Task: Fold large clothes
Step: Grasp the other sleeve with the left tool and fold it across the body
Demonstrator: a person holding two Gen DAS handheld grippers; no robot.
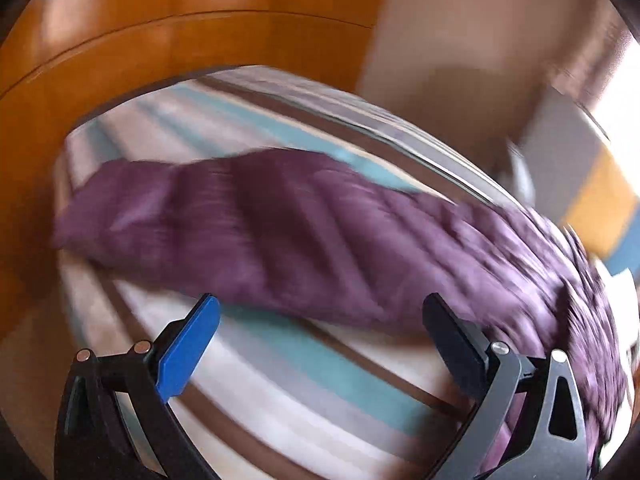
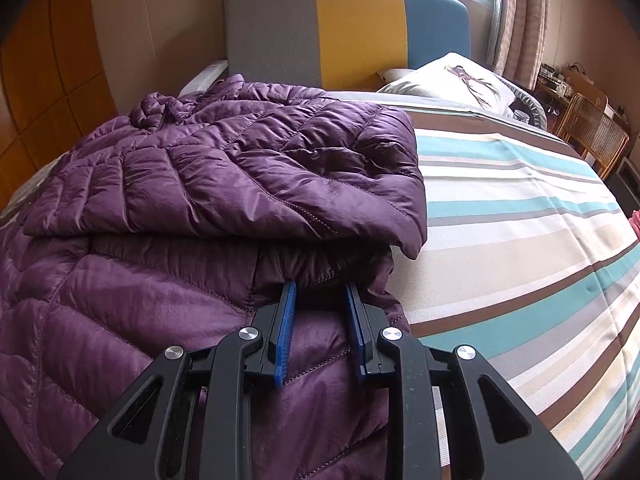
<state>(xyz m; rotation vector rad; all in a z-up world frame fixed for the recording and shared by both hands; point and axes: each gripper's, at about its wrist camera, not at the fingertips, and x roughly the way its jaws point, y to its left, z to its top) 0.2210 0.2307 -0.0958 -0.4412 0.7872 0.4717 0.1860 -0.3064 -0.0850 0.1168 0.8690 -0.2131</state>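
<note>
The purple quilted jacket lies on the striped bedspread, its long axis running away from the right gripper toward the headboard, collar end farthest from the claw and one part folded over the body. The right gripper's narrowly parted jaws pinch a fold at the jacket's near edge. In the blurred left view, the left gripper hangs released, jaws wide apart, with the jacket stretched crosswise just beyond its fingertips.
</note>
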